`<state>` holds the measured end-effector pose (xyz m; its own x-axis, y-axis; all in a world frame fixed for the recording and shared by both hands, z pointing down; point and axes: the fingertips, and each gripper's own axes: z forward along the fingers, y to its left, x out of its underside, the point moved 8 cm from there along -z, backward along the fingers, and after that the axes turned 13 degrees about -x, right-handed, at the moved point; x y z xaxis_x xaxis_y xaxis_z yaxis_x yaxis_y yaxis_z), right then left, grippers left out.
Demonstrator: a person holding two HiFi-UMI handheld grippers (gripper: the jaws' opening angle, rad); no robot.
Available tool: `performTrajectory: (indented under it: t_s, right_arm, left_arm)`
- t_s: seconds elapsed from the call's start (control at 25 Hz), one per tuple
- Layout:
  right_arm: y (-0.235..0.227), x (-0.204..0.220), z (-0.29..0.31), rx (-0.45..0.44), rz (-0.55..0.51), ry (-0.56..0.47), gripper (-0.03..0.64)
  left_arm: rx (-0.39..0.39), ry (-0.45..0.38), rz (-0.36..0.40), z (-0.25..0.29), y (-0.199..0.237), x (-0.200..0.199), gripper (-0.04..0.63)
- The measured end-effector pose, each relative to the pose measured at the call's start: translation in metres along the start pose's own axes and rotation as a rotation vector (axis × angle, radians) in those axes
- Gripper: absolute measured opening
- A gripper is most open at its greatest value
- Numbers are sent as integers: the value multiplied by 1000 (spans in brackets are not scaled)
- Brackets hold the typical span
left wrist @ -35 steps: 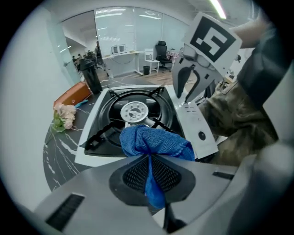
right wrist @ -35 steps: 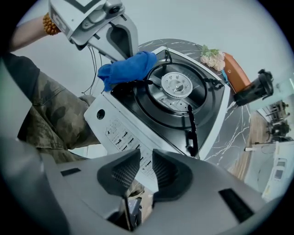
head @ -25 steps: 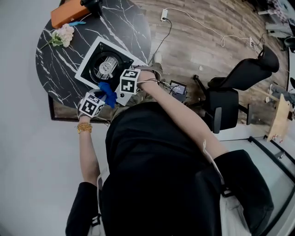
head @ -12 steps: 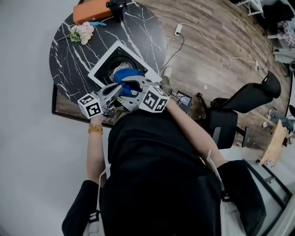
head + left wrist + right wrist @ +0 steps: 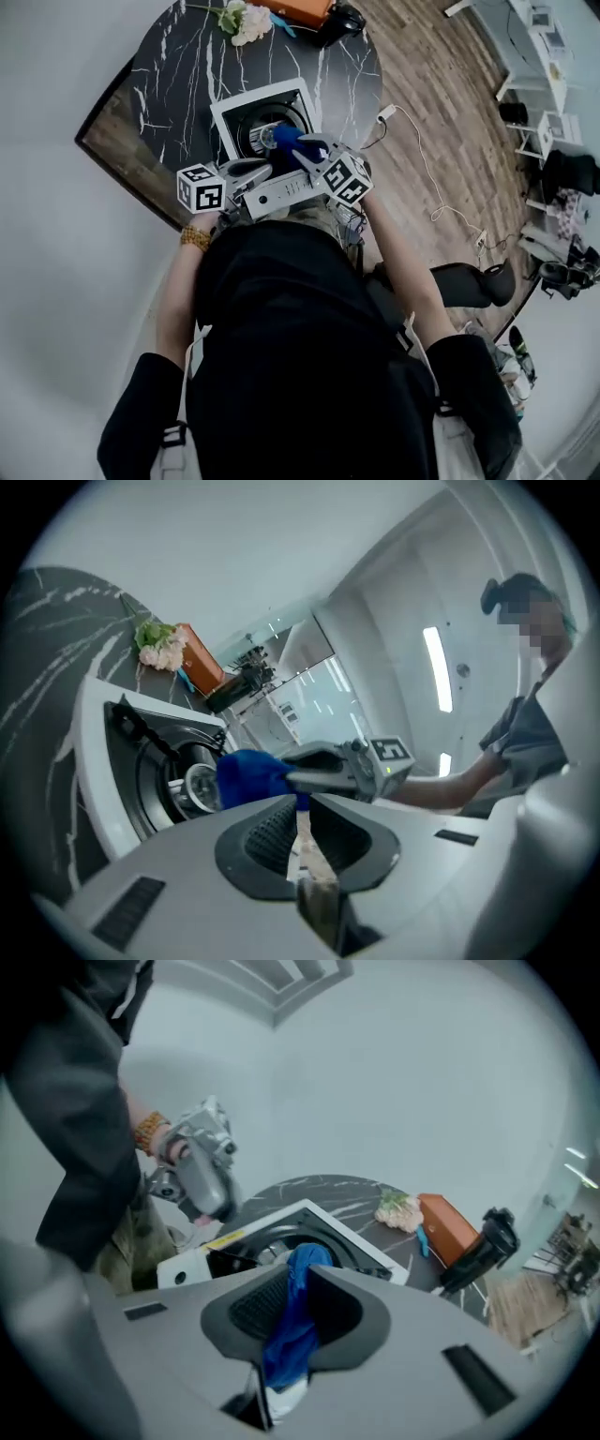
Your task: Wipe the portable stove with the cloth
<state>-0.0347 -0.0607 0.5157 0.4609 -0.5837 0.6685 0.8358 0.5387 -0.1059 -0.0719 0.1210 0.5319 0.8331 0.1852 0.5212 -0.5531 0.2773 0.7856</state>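
Note:
The white portable stove (image 5: 246, 108) with its round black burner sits on the dark marble table (image 5: 178, 66). My right gripper (image 5: 302, 148) hovers over the stove's near side, shut on the blue cloth (image 5: 286, 139). Its jaws have just been closing with the cloth between them. In the right gripper view the cloth (image 5: 292, 1326) hangs bunched between the pads of the right gripper (image 5: 298, 1283), above the stove (image 5: 347, 1232). My left gripper (image 5: 265, 170) is just to the left, shut and pointing at the cloth (image 5: 248, 775). A blue sliver shows at the tips of the left gripper (image 5: 302, 803); I cannot tell whether it is pinched.
At the table's far edge lie a small flower bunch (image 5: 242, 19), an orange box (image 5: 300, 7) and a black object (image 5: 339, 21). A white cable (image 5: 422, 159) runs over the wooden floor to the right. A black office chair (image 5: 469, 281) stands beside the person.
Both grippers have lifted from the stove's near corner. The right gripper's jaws stood wide half a second ago and are now closed on the cloth. The head view has swung.

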Motion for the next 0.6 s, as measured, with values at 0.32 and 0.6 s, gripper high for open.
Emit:
performTrajectory:
  t_s: [0.32,0.6]
  right_arm:
    - [-135,3,28,73,177,196,57]
    - [-130,7,45,65,200,306,57]
  left_arm:
    - [-485,317,420,-1,18,44,156]
    - [-533,403,571,14,21,47,145]
